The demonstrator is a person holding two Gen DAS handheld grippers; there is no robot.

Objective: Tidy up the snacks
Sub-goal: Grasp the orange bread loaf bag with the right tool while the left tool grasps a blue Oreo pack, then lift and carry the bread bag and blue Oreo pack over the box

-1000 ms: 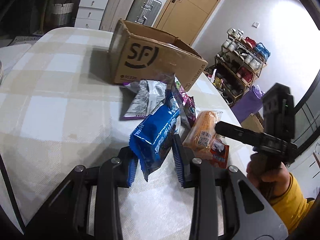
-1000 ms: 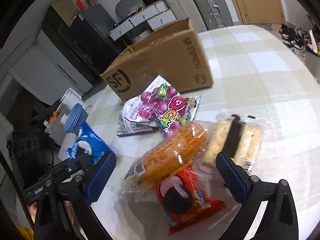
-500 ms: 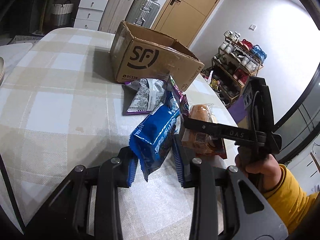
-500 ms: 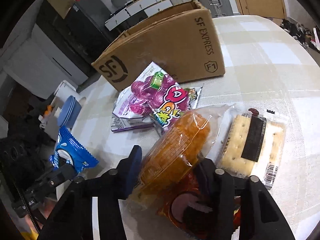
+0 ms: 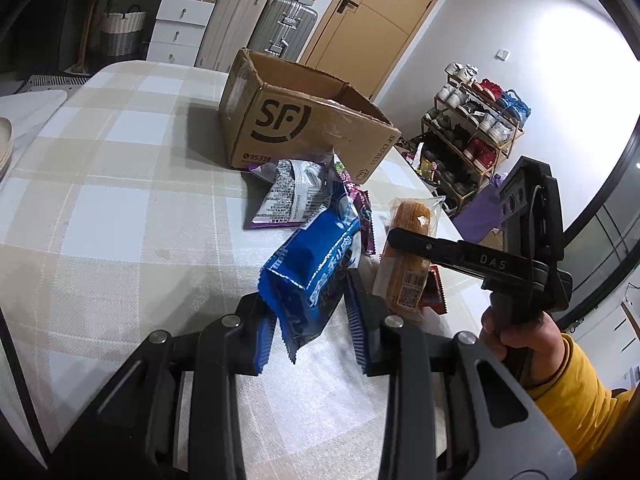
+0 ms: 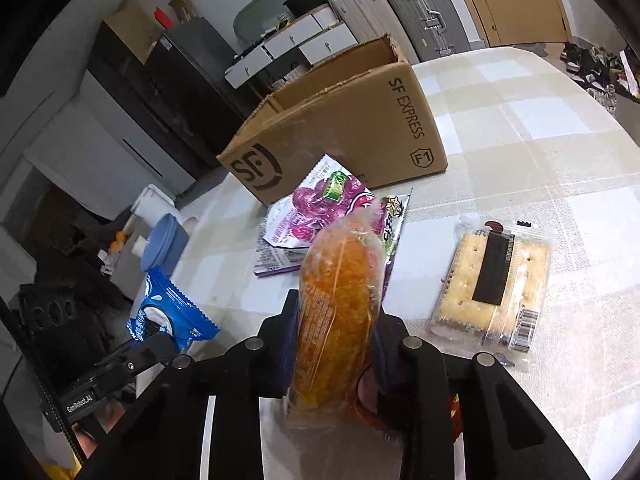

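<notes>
On checked tablecloth (image 5: 120, 208) w/ SF box (image 5: 304, 128), left fingers (image 5: 310, 332) grip blue pack (image 5: 316, 260), right fingers (image 6: 334, 344) grip orange pack (image 6: 340, 300).

- One cardboard box (image 6: 348, 128), open at the top, printed SF.
- One blue snack packet (image 5: 316, 264).
- One clear-wrapped orange bread roll (image 6: 340, 320).
- One purple grape-candy bag (image 6: 320, 208).
- One purple-edged packet (image 5: 286, 200) lying printed-back up under the grape bag.
- One clear pack of crackers (image 6: 496, 280) with a dark label.
- One red packet (image 5: 434, 292), mostly hidden behind the bread roll.
- That makes six snack packs in all on the checked table (image 5: 112, 208).
- Two grippers: left gripper (image 5: 312, 332) and right gripper (image 6: 334, 348).
</notes>
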